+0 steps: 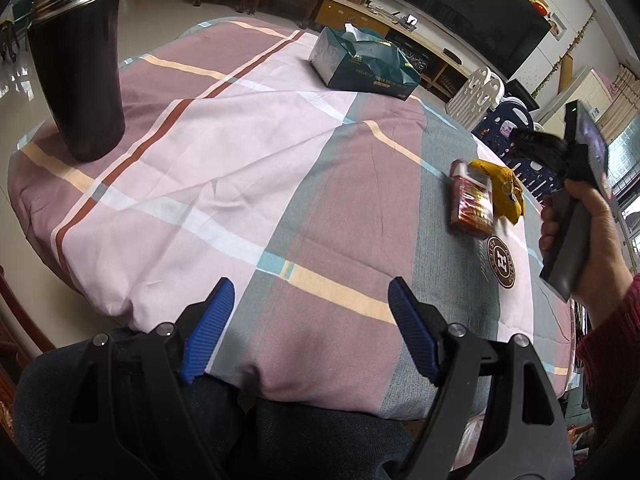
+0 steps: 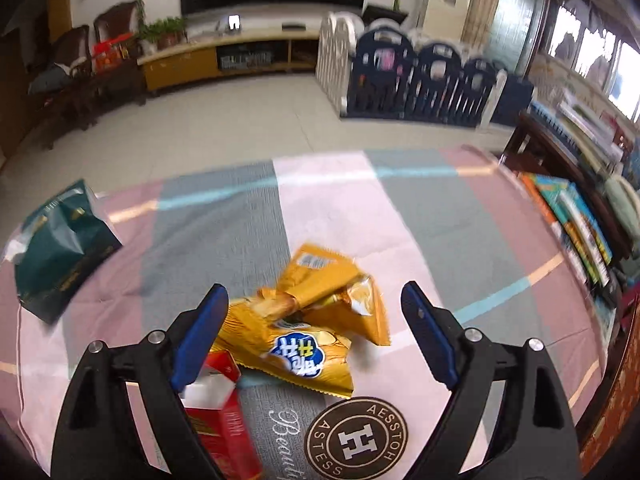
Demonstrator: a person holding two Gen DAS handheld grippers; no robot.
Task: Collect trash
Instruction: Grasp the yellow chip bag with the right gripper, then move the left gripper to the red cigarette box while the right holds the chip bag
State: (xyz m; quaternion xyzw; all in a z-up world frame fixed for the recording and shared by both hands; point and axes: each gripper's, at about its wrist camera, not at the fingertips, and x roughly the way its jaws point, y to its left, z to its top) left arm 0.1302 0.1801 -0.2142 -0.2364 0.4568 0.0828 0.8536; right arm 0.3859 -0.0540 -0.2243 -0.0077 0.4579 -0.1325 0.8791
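**Two pieces of litter on a checked cloth, both tools empty**

Pink, grey and mauve checked cloth point(image 1: 248, 152) covered the round table, with a tiled living-room floor, one long low TV cabinet point(image 2: 224, 58) and a row of dark blue and white playpen panels point(image 2: 432, 80) behind it. Four loose things stood or lay on the cloth. One tall black tumbler with a steel rim point(image 1: 78, 76) stood upright near the far left edge. One dark green tissue pack point(image 1: 366, 64), a white tissue poking from its top, lay toward the far side. The trash numbered two pieces, both near the right edge, beside a round brown printed emblem point(image 2: 356, 438): one crumpled yellow foil snack wrapper point(image 2: 308, 320) and one red and white cigarette packet point(image 2: 218, 404). The wrapper touched the packet and appeared to overlap its white end, though blur made that hard to settle.

One left gripper point(image 1: 310, 328) hung over the near edge of the table, its two blue-padded fingers spread wide with only cloth between them. One right gripper point(image 2: 314, 332), held by a hand point(image 1: 580, 220) in a dark red sleeve, sat above the wrapper; its two blue fingers point(image 2: 200, 336) were spread wide too, the wrapper visible in the gap but not pinched, the pads clear of it.
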